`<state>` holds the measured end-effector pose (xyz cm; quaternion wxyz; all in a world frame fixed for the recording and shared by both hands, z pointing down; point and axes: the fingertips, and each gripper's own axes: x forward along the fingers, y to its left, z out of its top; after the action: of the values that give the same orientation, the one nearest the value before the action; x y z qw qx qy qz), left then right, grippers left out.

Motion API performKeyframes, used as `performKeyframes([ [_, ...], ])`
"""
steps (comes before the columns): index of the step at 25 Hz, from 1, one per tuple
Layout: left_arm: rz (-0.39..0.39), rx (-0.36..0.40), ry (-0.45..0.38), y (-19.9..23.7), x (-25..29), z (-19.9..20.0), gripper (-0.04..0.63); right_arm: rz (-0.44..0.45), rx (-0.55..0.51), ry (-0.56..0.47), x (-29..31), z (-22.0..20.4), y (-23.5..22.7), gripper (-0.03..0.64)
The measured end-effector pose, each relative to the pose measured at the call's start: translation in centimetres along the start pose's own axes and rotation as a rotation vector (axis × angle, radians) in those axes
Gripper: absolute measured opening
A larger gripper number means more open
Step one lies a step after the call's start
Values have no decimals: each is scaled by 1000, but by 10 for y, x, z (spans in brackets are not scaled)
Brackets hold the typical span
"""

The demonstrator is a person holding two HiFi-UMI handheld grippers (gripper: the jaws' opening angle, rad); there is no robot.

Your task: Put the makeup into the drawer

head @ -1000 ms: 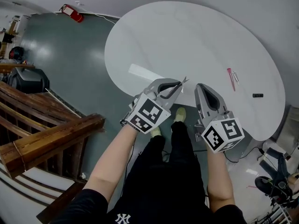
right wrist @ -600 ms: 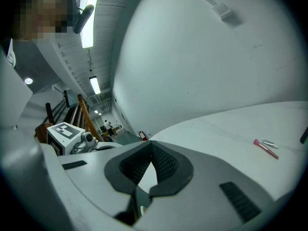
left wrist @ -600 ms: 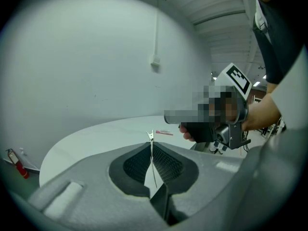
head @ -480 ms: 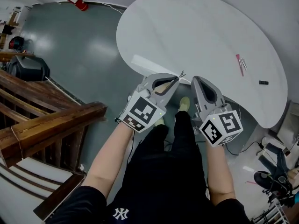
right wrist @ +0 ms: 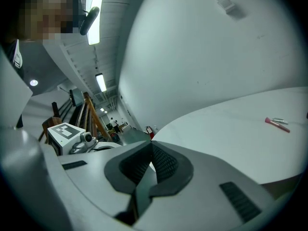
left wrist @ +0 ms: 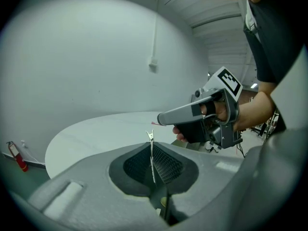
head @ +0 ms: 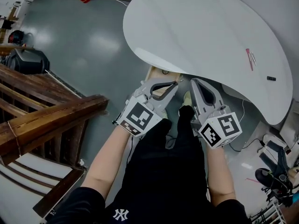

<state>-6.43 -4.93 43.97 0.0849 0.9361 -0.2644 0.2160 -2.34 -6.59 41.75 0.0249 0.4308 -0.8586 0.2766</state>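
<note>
Over the last second both grippers have drawn back from above the table (head: pixel 201 27) to its near edge, and a tan drawer (head: pixel 154 73) now shows open under that edge. This suggests the drop-off is close. The left gripper (head: pixel 175 82) is clamped on a thin metal makeup tool (head: pixel 171 83), held just off the near edge and beside the drawer's mouth. The tool's long axis runs along the jaws, and its clip-like tip pokes past them toward the right gripper (head: pixel 193 81). Seen along the left gripper's own jaws, it stands upright between the pads. The right gripper's jaws are pressed together with nothing between them. A pink pencil (head: pixel 249 59) and a small black piece (head: pixel 271 78) lie near the table's right edge, well apart from both grippers.
</note>
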Motion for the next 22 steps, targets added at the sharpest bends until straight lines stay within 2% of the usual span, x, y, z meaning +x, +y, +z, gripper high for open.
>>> performKeyframes([
  [10,-22,-55,53,2,9,-84,21,24,-17,54,25,-80,3,14],
  [22,-12,-77,117,23,47,-181,21,-3,-63,115,65,-170,-31,14],
])
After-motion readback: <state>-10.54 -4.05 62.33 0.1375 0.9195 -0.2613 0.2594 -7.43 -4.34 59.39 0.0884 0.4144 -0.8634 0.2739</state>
